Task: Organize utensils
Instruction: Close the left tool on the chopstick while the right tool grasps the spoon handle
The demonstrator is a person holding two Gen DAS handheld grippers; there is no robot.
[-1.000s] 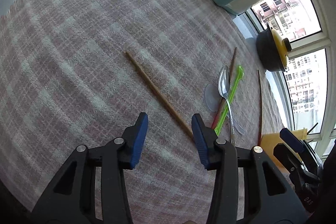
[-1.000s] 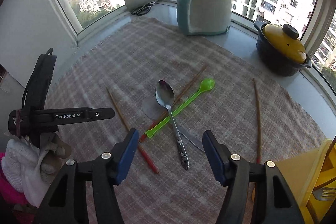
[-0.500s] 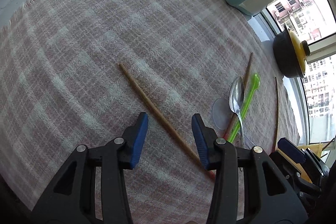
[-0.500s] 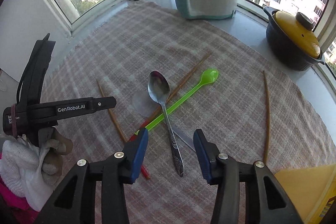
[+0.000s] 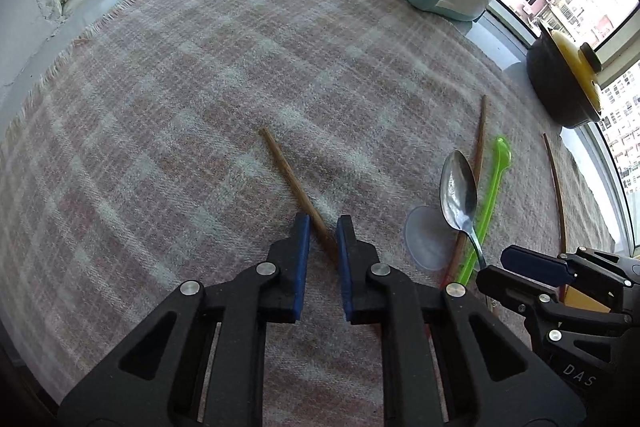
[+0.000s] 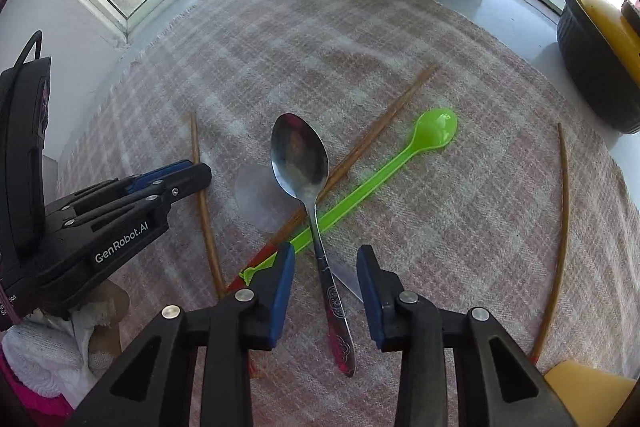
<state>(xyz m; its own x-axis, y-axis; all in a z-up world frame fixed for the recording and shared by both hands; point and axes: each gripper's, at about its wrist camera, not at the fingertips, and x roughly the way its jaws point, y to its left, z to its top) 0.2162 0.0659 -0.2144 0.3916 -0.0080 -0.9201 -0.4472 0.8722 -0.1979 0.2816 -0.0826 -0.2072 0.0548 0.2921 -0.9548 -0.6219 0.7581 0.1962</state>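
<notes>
Left wrist: chopstick (image 5: 294, 183) up-left, near end seemingly between tongs (image 5: 322, 227).

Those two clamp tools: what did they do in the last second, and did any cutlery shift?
The left gripper slid over the lone brown chopstick and its jaws have just been closing around it. The right gripper came down over the metal spoon, jaws closing too, handle between them but not yet pinched. The green spoon, other chopsticks and pots stayed put.

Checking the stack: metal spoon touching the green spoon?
Touching. The right wrist view shows the metal spoon handle lying directly across the green spoon handle.
</notes>
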